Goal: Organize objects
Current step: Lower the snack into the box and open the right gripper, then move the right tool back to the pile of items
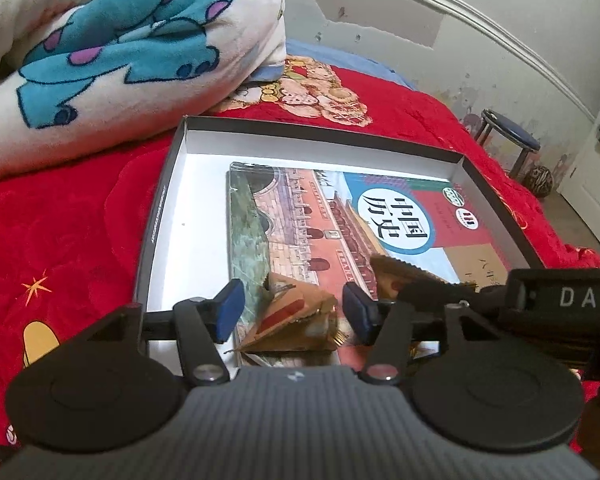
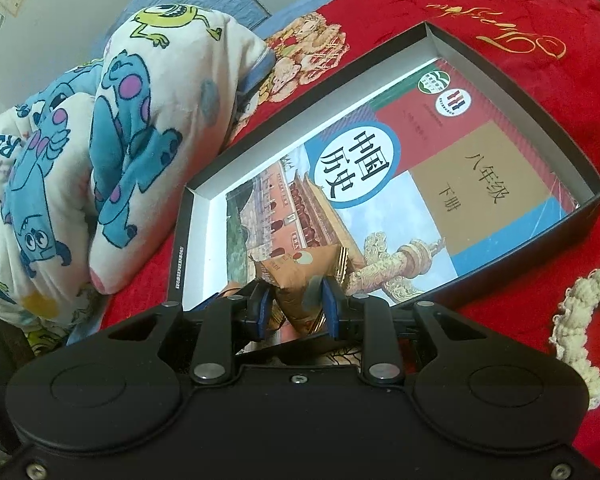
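Observation:
A shallow black box (image 1: 158, 216) with a white inside lies on the red bed and holds a history textbook (image 1: 320, 216). A brown snack packet (image 1: 296, 320) rests on the book's near end, between the blue pads of my left gripper (image 1: 294, 310). That gripper stands open with gaps on both sides of the packet. Just to the right, a brown serrated packet edge (image 1: 392, 272) sits at the tip of the right tool's black body (image 1: 560, 296). In the right wrist view my right gripper (image 2: 298, 310) is shut on a brown packet (image 2: 296, 276) over the book (image 2: 440, 184) in the box (image 2: 512, 92).
A rolled cartoon blanket (image 1: 112, 52) lies against the box's far left corner (image 2: 100, 152). The red bedspread (image 1: 56, 240) surrounds the box. A cream braided ring (image 2: 580, 312) lies on the bed at the right. A blue stool (image 1: 508, 136) and a patterned ball (image 1: 540, 180) stand by the wall.

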`<state>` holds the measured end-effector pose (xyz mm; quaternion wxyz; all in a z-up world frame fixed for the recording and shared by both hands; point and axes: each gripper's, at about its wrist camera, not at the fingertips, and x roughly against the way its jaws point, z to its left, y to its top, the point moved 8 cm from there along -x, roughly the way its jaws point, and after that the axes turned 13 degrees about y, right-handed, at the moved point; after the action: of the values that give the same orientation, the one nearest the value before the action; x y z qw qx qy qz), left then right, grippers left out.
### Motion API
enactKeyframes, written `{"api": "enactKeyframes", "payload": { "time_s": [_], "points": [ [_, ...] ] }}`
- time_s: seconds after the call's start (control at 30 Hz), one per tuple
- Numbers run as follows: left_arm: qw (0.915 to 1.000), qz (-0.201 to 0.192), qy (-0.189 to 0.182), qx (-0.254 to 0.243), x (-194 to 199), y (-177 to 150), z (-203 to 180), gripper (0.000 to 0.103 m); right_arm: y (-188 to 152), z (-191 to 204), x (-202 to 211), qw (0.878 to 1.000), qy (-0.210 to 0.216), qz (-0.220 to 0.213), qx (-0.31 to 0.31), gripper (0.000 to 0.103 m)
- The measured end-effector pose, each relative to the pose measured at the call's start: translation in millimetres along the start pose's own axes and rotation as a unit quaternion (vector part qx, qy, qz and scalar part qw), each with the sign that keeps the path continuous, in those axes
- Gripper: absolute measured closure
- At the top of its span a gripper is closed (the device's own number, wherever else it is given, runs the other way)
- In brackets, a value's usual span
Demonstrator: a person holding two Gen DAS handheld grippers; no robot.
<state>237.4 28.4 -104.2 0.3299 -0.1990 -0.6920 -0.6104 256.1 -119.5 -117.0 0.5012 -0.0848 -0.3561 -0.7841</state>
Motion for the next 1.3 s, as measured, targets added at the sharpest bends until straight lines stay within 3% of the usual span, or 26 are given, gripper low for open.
{"api": "enactKeyframes", "payload": {
  "time_s": [0.03, 0.27, 0.5, 0.67, 1.0, 1.1, 1.3],
  "points": [
    [1.0, 0.0, 0.004, 0.002, 1, 1, 1, 0.025, 1, 1, 2, 1.0, 0.0, 0.001, 0.001, 0.074],
    [0.9988, 0.006, -0.009, 0.048, 13, 14, 19, 0.022, 11, 10, 21, 0.998, 0.052, -0.008, -0.022, 0.056],
    [0.9978, -0.006, -0.032, 0.057, 37, 27, 23, 0.021, 29, 25, 64, 0.997, 0.064, -0.047, 0.005, 0.05],
    [0.9974, -0.033, -0.061, 0.021, 65, 33, 2, 0.02, 38, 25, 107, 0.995, 0.044, -0.089, 0.016, 0.048],
    [0.9888, -0.062, -0.11, -0.081, 106, 4, -46, 0.019, 11, 28, 147, 0.994, 0.029, -0.1, 0.015, 0.048],
    [0.9861, -0.064, -0.099, -0.118, 110, -11, -50, 0.019, -3, 33, 157, 0.993, 0.037, -0.109, 0.008, 0.048],
    [0.984, -0.047, -0.097, -0.142, 112, -35, -43, 0.019, -39, 39, 154, 0.993, 0.051, -0.103, -0.02, 0.051]
  ]
}}
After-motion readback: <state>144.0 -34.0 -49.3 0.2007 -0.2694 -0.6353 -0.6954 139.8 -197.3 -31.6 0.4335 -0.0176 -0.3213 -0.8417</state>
